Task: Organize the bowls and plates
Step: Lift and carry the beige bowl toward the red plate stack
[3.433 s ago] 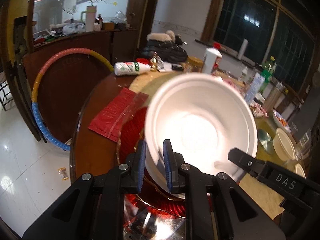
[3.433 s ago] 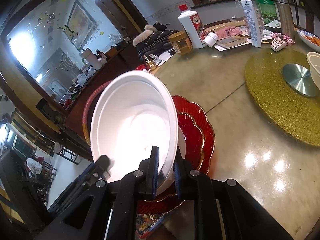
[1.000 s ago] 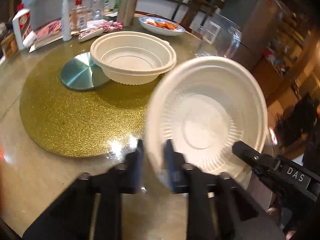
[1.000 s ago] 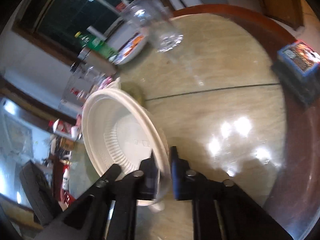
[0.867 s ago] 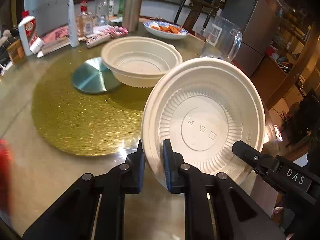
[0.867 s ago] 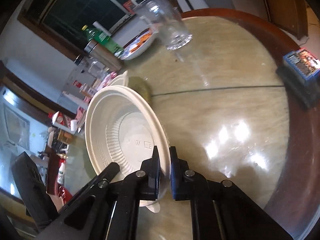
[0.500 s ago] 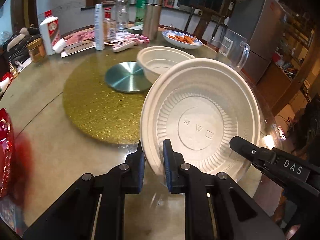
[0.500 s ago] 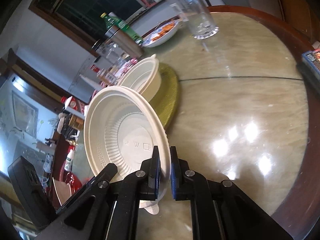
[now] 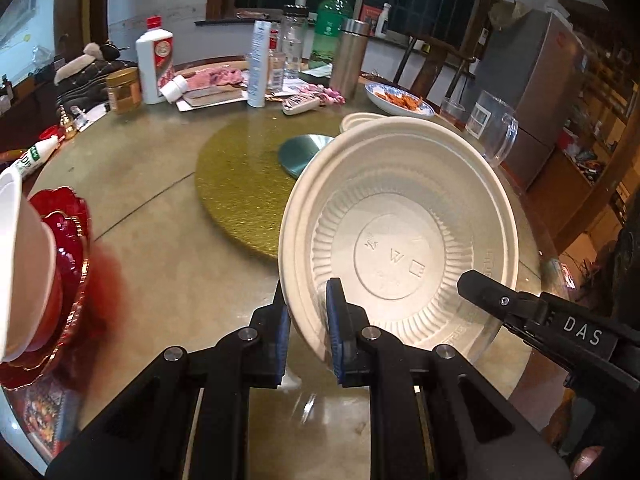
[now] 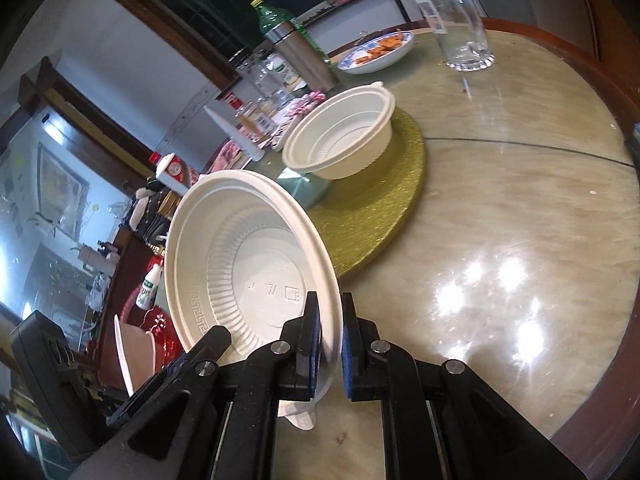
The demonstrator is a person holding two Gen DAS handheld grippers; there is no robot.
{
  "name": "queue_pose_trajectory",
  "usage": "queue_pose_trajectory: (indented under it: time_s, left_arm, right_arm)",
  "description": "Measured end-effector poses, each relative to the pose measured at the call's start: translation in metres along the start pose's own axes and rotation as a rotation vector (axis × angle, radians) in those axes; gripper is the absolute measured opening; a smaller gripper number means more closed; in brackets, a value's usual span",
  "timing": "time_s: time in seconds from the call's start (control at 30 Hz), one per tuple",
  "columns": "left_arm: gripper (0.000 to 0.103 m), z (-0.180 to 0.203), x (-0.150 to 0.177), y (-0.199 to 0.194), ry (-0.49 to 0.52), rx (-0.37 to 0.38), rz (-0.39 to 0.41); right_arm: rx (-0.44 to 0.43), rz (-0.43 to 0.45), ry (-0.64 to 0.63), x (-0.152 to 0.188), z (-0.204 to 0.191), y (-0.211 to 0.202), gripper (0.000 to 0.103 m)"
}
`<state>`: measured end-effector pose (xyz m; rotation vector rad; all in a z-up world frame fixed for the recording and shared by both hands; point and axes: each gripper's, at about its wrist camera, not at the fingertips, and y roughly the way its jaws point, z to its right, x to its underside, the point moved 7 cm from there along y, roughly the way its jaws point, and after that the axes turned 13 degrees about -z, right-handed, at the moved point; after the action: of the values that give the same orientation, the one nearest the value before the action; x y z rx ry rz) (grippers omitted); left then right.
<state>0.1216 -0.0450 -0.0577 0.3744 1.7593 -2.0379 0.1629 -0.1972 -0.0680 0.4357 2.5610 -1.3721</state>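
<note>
Both grippers hold one cream disposable bowl [image 9: 400,220] tilted above the table. My left gripper [image 9: 306,320] is shut on its left rim. My right gripper [image 10: 330,328] is shut on its right rim; the bowl also shows in the right wrist view [image 10: 248,264]. A second cream bowl [image 10: 340,136] sits on the gold turntable [image 10: 380,200], partly hidden behind the held bowl in the left wrist view. A white bowl [image 9: 20,272] rests on stacked red plates [image 9: 68,264] at the far left.
Bottles, a steel flask [image 9: 350,58], a jar and a dish of orange food [image 9: 400,100] crowd the table's far side. A glass tumbler [image 10: 460,24] stands near the right edge. A metal disc [image 9: 304,152] lies on the turntable.
The held bowl has swung left, back toward the red plates, which now show at the left. The second bowl has dropped behind the held one.
</note>
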Motion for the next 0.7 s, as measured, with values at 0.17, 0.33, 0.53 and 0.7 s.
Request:
queue_pose_trajectory:
  time_s: [0.17, 0.33, 0.53, 0.7]
  left_arm:
    - [0.015, -0.015, 0.004, -0.013, -0.019, 0.0, 0.026]
    - [0.015, -0.032, 0.006, -0.023, -0.043, -0.011, 0.045]
    - [0.015, -0.051, 0.008, -0.032, -0.071, -0.013, 0.062]
    - [0.015, -0.065, 0.009, -0.043, -0.094, -0.008, 0.081]
  right_arm:
    - [-0.011, 0.002, -0.036, 0.006, -0.018, -0.001, 0.009]
    - [-0.019, -0.005, -0.071, 0.011, -0.036, 0.002, 0.009]
    - [-0.029, -0.014, -0.11, 0.016, -0.058, 0.007, 0.009]
    - [-0.039, -0.015, -0.142, 0.019, -0.077, 0.009, 0.009]
